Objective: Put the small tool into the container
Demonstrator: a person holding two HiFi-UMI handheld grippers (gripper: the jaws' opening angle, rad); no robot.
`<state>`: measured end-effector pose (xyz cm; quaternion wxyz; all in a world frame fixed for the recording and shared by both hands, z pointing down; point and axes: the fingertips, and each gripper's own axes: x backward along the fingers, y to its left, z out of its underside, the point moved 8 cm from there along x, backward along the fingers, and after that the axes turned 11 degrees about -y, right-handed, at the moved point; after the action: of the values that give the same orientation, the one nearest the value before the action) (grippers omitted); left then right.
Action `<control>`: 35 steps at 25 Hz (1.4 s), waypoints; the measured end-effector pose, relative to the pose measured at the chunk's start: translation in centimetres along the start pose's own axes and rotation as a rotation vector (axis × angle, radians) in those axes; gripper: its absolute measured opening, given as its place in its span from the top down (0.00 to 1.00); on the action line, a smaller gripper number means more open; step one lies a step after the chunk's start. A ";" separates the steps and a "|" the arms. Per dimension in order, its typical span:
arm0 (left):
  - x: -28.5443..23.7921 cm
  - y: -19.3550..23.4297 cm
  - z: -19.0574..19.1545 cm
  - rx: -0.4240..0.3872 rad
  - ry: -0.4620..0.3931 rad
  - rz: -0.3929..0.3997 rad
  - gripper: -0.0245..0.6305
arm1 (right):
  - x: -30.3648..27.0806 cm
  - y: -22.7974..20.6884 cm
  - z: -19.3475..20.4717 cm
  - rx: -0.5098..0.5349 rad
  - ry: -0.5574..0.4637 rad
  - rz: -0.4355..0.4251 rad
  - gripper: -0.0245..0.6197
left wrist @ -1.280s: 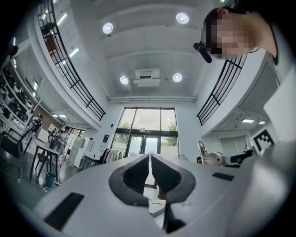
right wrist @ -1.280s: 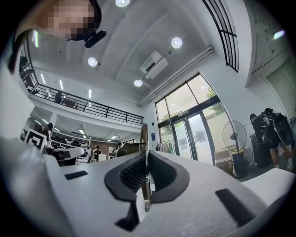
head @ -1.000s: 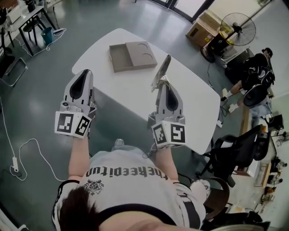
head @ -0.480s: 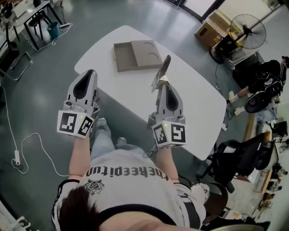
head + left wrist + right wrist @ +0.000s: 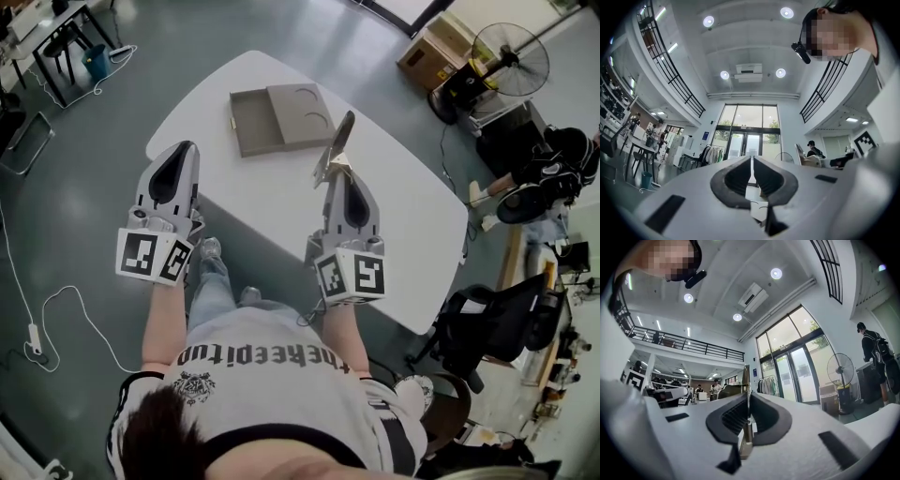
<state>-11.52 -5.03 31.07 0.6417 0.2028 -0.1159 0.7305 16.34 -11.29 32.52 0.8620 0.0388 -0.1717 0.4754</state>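
My right gripper (image 5: 341, 174) is shut on a small flat tool (image 5: 336, 146) with a thin metal blade that sticks up past the fingertips, over the white table (image 5: 281, 202). In the right gripper view the blade (image 5: 746, 380) stands edge-on between the dark pads (image 5: 732, 418). The container (image 5: 281, 116), a shallow brown cardboard box with a round-cutout insert, lies on the table's far side, ahead and left of the tool. My left gripper (image 5: 178, 148) hangs off the table's left edge over the floor, its jaws together and empty (image 5: 752, 159).
A standing fan (image 5: 506, 52) and a cardboard carton (image 5: 433, 49) stand beyond the table at the upper right. A person (image 5: 553, 164) sits at the right. A black office chair (image 5: 483, 319) is near the table's right end. A white cable (image 5: 56, 309) lies on the floor at left.
The view has shifted slightly and the person's leg has come forward below the left gripper. Both grippers keep their places, and the right one still holds the tool.
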 end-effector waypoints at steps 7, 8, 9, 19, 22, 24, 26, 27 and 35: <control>-4.1 5.8 1.4 0.012 0.003 0.003 0.94 | -5.6 1.1 2.3 0.012 0.019 0.031 0.95; -4.7 6.6 1.7 0.014 0.003 0.009 0.94 | -6.5 1.3 2.6 0.015 0.020 0.036 0.95; -5.4 7.4 1.9 0.017 0.004 0.016 0.94 | -7.4 1.5 2.9 0.019 0.020 0.041 0.95; -11.3 14.5 4.7 0.028 -0.002 0.079 0.94 | -15.3 3.3 6.5 0.047 0.032 0.082 0.95; -12.6 16.3 5.2 0.026 -0.006 0.099 0.94 | -17.1 3.9 7.6 0.054 0.048 0.096 0.95; -13.5 17.4 5.5 0.016 -0.012 0.120 0.94 | -18.1 4.3 8.4 0.061 0.060 0.108 0.95; -14.3 18.4 5.8 0.016 -0.015 0.140 0.94 | -19.1 4.6 9.3 0.072 0.075 0.120 0.95; -14.7 18.8 6.0 0.020 -0.015 0.149 0.94 | -19.5 4.7 9.8 0.079 0.085 0.126 0.95; -18.0 21.3 8.3 0.071 0.012 0.214 0.94 | -22.0 4.5 15.0 0.117 0.234 0.175 0.95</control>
<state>-29.60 -27.83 32.40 0.5530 0.2074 -0.1069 0.7999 -2.12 -30.03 38.83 0.8276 0.0184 -0.0448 0.5592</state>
